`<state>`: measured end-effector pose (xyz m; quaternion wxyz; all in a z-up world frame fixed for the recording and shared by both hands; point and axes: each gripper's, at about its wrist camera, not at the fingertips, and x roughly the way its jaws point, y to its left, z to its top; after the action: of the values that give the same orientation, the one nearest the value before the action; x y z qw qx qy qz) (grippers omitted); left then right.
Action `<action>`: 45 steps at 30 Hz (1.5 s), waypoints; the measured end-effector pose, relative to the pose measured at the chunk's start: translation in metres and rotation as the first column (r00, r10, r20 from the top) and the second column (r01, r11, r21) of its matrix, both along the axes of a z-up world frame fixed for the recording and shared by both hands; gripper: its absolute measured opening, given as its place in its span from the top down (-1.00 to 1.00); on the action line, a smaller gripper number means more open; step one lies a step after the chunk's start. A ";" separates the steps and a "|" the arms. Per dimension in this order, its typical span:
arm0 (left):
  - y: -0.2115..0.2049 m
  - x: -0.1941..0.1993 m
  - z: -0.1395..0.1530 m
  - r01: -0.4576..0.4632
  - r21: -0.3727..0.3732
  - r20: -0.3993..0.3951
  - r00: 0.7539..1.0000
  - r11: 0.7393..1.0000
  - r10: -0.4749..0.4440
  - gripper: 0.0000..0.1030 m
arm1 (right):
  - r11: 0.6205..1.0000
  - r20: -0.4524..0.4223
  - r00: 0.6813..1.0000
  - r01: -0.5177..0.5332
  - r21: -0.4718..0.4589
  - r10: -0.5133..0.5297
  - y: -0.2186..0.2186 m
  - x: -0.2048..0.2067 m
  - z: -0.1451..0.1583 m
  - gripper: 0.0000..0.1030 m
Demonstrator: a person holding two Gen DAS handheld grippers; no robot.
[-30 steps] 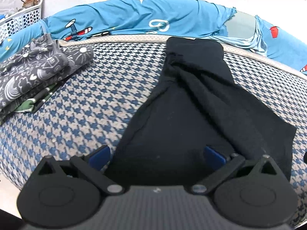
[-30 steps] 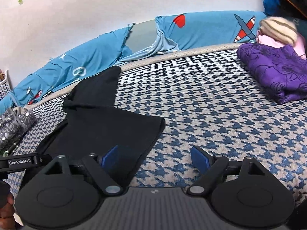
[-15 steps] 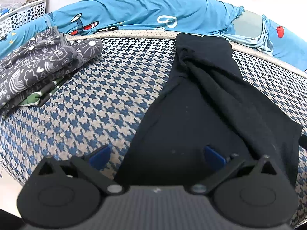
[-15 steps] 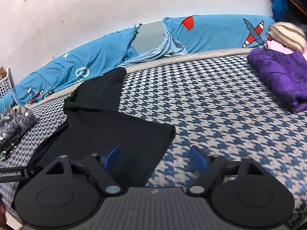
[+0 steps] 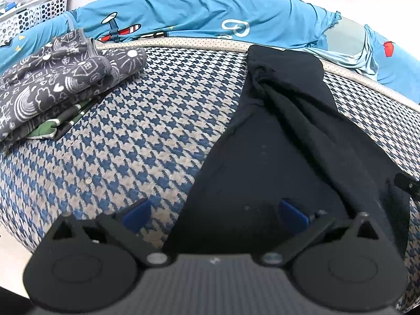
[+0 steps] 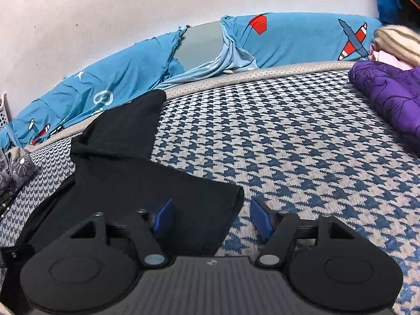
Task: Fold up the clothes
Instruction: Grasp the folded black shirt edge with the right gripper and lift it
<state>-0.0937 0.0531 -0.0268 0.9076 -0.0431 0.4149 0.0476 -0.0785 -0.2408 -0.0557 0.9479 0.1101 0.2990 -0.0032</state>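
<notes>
At ten o'clock, a white basket (image 5: 34, 10) holds unclear clutter. My left gripper (image 5: 214, 211) spreads wide; my right gripper (image 6: 211, 216) is closing around the black garment's (image 6: 131, 183) corner.

Left tongs (image 5: 214, 211) wide apart, right tongs (image 6: 211, 216) half-spread, jaws closing.

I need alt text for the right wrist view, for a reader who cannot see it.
The right tongs, closing, straddle the near corner of a black garment lying on a houndstooth bed. Purple cloth lies far right; blue bedding lines the wall.
</notes>
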 end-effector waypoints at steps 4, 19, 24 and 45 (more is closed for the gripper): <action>0.001 0.002 -0.001 -0.002 -0.002 -0.005 1.000 1.000 0.002 -1.00 | 0.999 0.004 1.000 0.000 -0.037 0.001 0.005 0.004 -0.002 0.11; 0.014 0.005 -0.011 -0.074 0.037 -0.045 0.996 0.997 0.075 -1.00 | 0.996 0.058 0.995 -0.086 -0.023 0.088 0.020 -0.011 0.014 0.85; 0.021 0.003 -0.009 -0.106 0.033 -0.038 0.993 0.994 0.108 -1.00 | 0.984 0.123 0.976 -0.178 -0.002 0.177 0.035 -0.032 0.037 0.86; 0.078 -0.015 0.011 -0.250 -0.029 0.034 0.967 0.968 0.251 -1.00 | 0.828 0.181 0.814 -0.561 -0.007 0.553 0.152 -0.093 0.070 0.86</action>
<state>-0.1089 0.1313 -0.0158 0.9013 -0.1073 0.3898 0.1559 -0.1713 -0.0892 0.0142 0.9270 0.0396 0.2335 0.2907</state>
